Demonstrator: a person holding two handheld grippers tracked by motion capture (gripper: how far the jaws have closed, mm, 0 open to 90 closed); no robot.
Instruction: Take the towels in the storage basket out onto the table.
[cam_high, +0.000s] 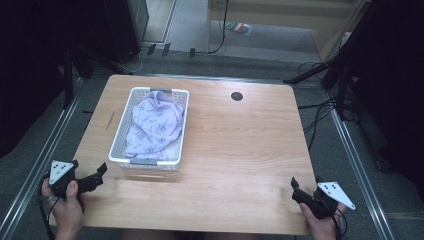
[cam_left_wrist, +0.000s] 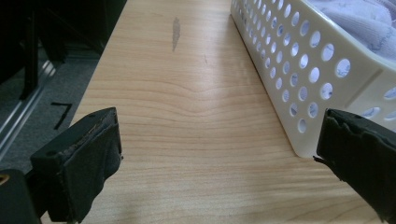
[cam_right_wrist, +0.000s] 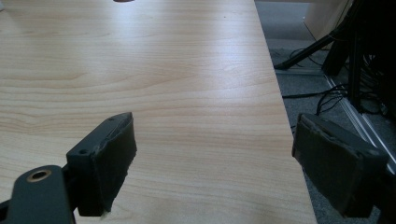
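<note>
Left gripper (cam_high: 90, 175) released, low beside basket (cam_high: 150, 164); right gripper (cam_high: 306, 190) released, seemingly hovering at table (cam_high: 240, 150) corner

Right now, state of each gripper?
Left gripper: open, nothing between the jaws, beside the white basket.
Right gripper: open, empty, over the table near its edge.

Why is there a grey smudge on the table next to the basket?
That streak is a scuff on the table, left of the white basket. The lilac cloth lies crumpled in the basket, not folded. Nothing has spilled.
</note>
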